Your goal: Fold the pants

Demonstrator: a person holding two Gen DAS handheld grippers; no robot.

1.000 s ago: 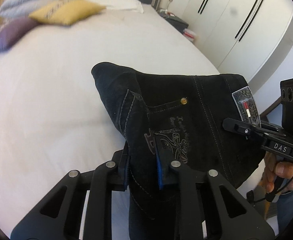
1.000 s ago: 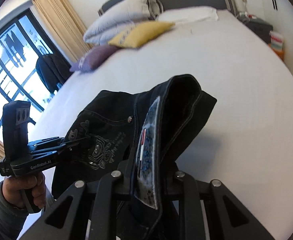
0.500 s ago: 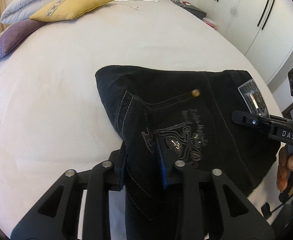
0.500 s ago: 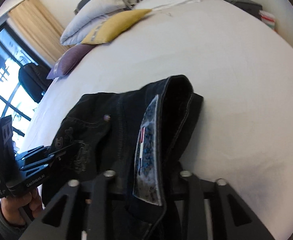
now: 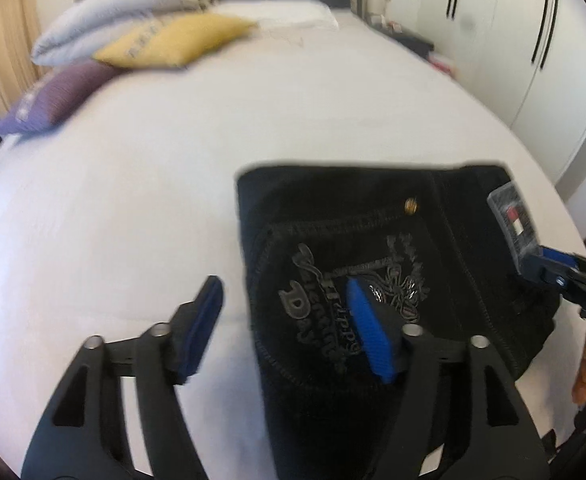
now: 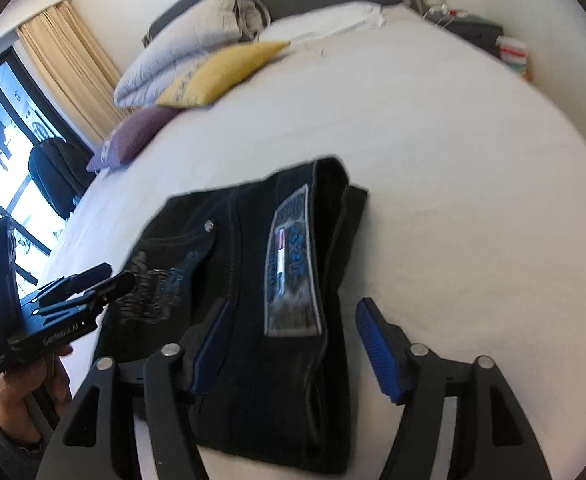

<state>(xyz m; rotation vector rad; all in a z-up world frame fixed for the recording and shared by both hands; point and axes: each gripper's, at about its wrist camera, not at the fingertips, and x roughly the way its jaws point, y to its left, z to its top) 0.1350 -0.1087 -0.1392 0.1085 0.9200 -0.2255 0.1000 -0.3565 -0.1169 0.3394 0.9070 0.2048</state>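
While both grippers' fingers [image 5: 367, 336] gape, the pants [image 6: 253, 280] lie flat beneath.

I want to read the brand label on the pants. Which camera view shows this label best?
The right wrist view: the label lies whole and near the centre of the black pants. In the left wrist view it sits at the right edge, foreshortened and partly hidden by the right claw.

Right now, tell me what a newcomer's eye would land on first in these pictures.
First, the black pants folded into a compact bundle on the white bed, grey brand patch facing up. Next, the blue-padded left gripper and right gripper, both open over the bundle. Farther back, a yellow pillow and a purple pillow lie near the headboard.
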